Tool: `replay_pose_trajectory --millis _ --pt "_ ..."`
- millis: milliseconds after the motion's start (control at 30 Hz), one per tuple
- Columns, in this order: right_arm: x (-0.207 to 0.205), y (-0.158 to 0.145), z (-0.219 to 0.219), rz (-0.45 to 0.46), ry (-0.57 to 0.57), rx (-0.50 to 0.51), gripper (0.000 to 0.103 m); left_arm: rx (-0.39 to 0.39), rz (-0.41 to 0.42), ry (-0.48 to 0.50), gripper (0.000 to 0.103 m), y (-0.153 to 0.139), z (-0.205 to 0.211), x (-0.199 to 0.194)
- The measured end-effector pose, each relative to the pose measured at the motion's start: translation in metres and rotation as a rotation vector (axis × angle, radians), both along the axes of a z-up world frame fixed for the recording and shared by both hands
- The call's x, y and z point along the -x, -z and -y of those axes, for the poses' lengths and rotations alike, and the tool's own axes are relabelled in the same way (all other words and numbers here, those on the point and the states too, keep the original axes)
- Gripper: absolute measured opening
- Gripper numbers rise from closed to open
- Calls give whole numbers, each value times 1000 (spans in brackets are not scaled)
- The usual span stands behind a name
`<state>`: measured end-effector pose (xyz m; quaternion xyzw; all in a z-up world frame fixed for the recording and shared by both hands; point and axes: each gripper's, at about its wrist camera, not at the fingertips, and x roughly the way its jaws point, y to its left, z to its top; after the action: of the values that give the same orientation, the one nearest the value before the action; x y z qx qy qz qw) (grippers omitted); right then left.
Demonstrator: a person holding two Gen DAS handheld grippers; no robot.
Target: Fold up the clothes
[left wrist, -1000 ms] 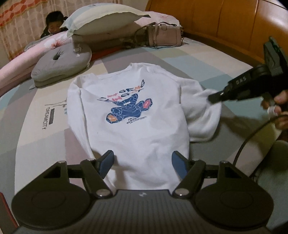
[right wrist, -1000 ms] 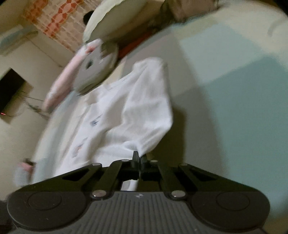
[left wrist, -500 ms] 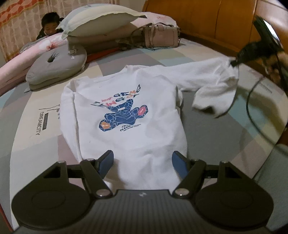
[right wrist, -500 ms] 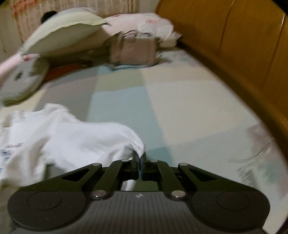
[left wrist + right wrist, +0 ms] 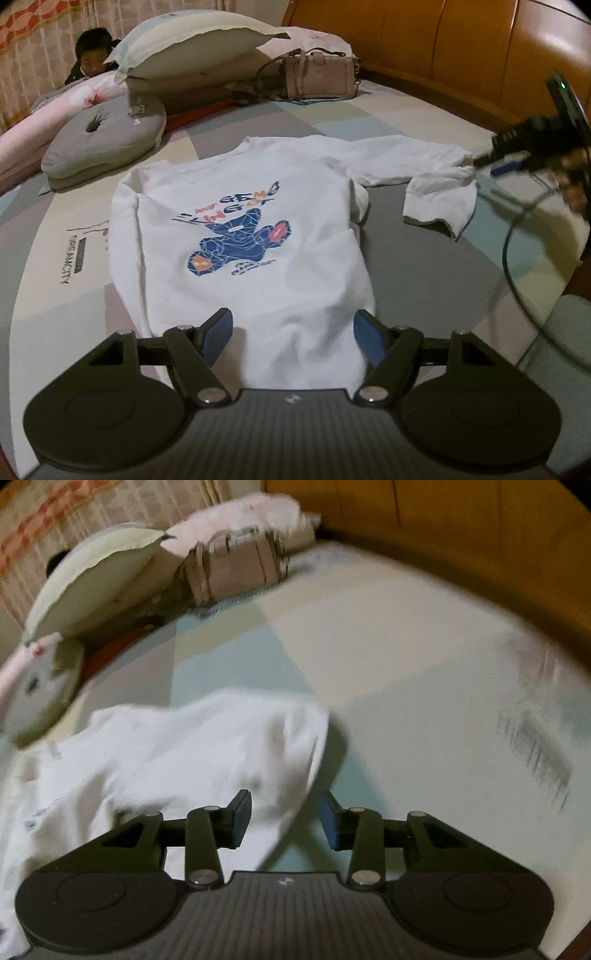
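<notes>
The right hand-held gripper (image 5: pixel 286 819) is opening off the spread sleeve (image 5: pixel 436 173), the left hand-held gripper (image 5: pixel 291 338) wide over the sweatshirt (image 5: pixel 236 229) hem; next, fold the sleeve inward.

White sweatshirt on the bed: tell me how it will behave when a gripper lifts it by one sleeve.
The white sweatshirt is probably floppy: its outstretched sleeve lies creased, its cuff crumpled. Lifted there, the sleeve would likely rise first, the body trailing. It seems light, as it lies thin against the bed. The right gripper is opening, cloth loose between its jaws.
</notes>
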<state>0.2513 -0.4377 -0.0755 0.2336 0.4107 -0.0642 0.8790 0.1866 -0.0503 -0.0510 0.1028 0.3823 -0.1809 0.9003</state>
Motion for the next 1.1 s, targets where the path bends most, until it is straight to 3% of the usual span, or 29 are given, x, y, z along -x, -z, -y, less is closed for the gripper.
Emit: replay_pose_trajectory --millis 100,200,267,300,333,500,733,967,1033,1100 --pt "7 22 -9 -18 -20 -110 44 3 -2 8 74 1 5 2" --pt "2 35 -23 24 -27 -123 43 15 1 23 74 1 9 5" --pt "-5 42 -31 52 -22 -116 30 18 -3 32 74 1 11 7" --pt "-10 44 -33 51 -7 -111 6 13 -4 33 74 1 12 8" --pt "-13 44 -33 50 -1 -97 2 8 -2 29 74 1 12 9" --pt "-13 29 -27 36 -30 38 2 7 -11 21 74 2 7 9" --pt "-7 -1 41 -60 52 266 2 10 -3 43 74 3 14 8" --pt "-29 -23 87 -125 123 512 3 6 -5 40 74 3 16 5" --pt "-42 -22 93 -166 139 549 19 3 -6 41 74 3 17 5" --pt "-53 -19 95 -215 157 581 20 3 -2 44 74 1 16 5"
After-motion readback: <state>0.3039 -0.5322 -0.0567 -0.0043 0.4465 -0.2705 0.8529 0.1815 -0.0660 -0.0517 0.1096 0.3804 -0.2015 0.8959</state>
